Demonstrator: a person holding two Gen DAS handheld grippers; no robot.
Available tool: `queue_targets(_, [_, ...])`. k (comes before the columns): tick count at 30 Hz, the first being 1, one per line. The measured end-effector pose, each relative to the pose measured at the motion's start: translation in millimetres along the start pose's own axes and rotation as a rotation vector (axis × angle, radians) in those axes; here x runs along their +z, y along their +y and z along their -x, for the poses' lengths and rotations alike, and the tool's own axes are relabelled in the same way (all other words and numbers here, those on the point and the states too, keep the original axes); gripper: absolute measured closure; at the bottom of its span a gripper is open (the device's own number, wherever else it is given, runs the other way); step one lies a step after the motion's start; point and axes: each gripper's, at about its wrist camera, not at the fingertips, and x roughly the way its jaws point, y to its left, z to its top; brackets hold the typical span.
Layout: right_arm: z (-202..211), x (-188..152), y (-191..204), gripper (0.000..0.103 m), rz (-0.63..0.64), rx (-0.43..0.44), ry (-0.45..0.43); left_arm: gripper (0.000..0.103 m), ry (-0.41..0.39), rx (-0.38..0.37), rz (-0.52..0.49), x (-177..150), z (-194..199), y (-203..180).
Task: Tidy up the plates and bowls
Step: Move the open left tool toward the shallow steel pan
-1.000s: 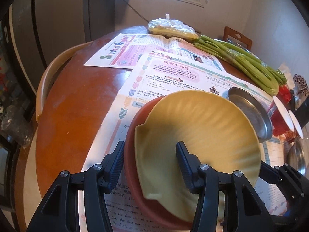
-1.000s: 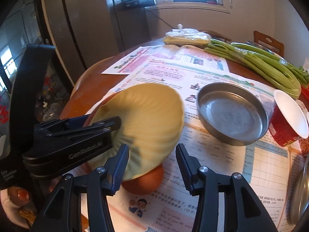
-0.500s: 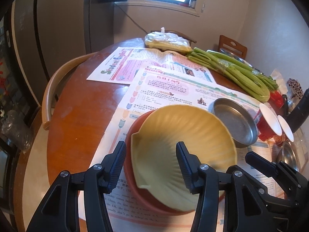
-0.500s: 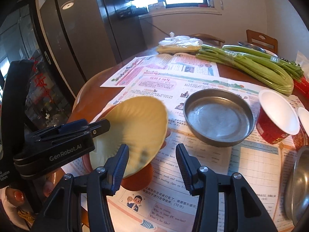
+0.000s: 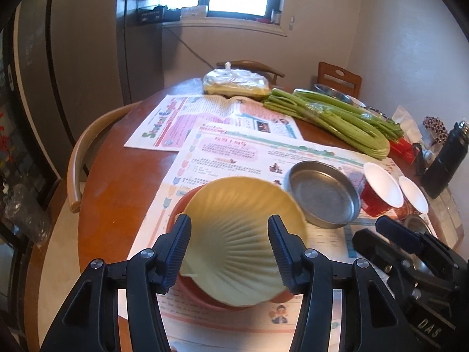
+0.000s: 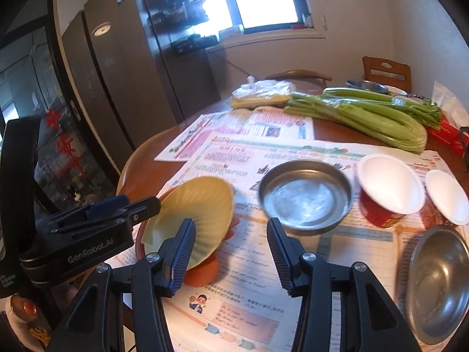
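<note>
A yellow ribbed plate [image 5: 240, 234] lies tilted in a reddish-brown bowl [image 5: 176, 209] on the newspaper, right under my open, empty left gripper [image 5: 230, 249]. The same stack shows in the right wrist view, the yellow plate [image 6: 202, 205] on the bowl [image 6: 202, 272]. My right gripper [image 6: 231, 252] is open and empty, just right of the stack. A steel dish [image 6: 304, 195] sits beyond it, with a red-sided bowl [image 6: 390, 190], a smaller white-lined bowl [image 6: 447, 196] and a steel plate [image 6: 436, 281] to the right.
Newspapers [image 5: 234, 146] cover the round wooden table [image 5: 123, 170]. Celery [image 5: 331, 114] and a bagged item [image 5: 234, 83] lie at the back. A black bottle [image 5: 445, 161] stands far right. A chair back [image 5: 85, 149] curves at the table's left edge.
Both grippers have pulled back and up from the stack. The yellow plate, held up steeply before, now rests lower in the reddish bowl.
</note>
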Motion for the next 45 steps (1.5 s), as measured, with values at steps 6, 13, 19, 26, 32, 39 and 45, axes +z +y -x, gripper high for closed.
queue_targets(6, [16, 4, -27, 0.053, -0.044, -0.023, -0.037, 0.045, 0.004, -0.025, -0.037, 2, 2, -25])
queue_targets(13, [30, 5, -62, 0.053, -0.113, -0.049, -0.063, 0.044, 0.021, -0.045, -0.086, 8, -5, -53])
queue_targets(19, [30, 2, -85, 0.053, -0.160, -0.054, -0.053, 0.044, 0.059, -0.093, -0.116, 22, -21, -72])
queue_targets(26, [14, 0, -96, 0.053, -0.183, -0.043, -0.013, 0.044, 0.117, -0.136, -0.146, 45, -50, -87])
queue_targets(32, [-8, 0, -98, 0.053, -0.195, -0.043, 0.027, 0.044, 0.179, -0.143, -0.164, 58, -84, -91])
queue_targets(39, [-39, 2, -102, 0.053, -0.219, -0.054, 0.084, 0.044, 0.250, -0.150, -0.169, 68, -125, -94])
queue_targets(45, [-60, 2, -109, 0.052, -0.254, -0.063, 0.138, 0.044, 0.288, -0.156, -0.178, 68, -148, -99])
